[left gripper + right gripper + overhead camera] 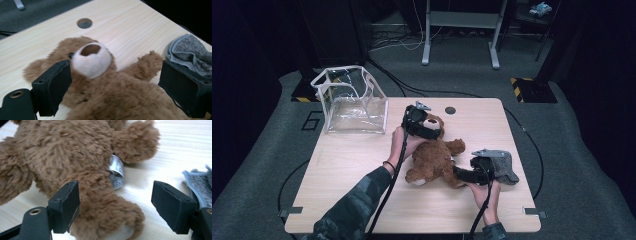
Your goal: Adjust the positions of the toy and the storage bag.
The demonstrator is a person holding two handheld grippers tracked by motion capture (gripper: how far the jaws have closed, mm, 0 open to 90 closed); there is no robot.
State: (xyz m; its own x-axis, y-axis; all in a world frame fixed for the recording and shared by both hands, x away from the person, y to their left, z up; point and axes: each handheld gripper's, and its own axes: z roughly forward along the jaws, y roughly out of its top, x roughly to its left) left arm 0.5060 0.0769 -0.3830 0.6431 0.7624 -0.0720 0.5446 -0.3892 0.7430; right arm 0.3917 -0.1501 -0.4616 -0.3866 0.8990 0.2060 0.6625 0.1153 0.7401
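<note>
Both sets of jaws spread, left gripper over teddy bear at centre frame, right gripper straddling its leg.

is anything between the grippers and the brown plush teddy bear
Nothing visible. The brown plush teddy bear already lies between the open jaws of the left gripper and right gripper. The grey knitted cloth lies off to the side on the wooden table.

I see a brown teddy bear with a cream muzzle, a grey sock, and a pale wood-grain table.
</note>
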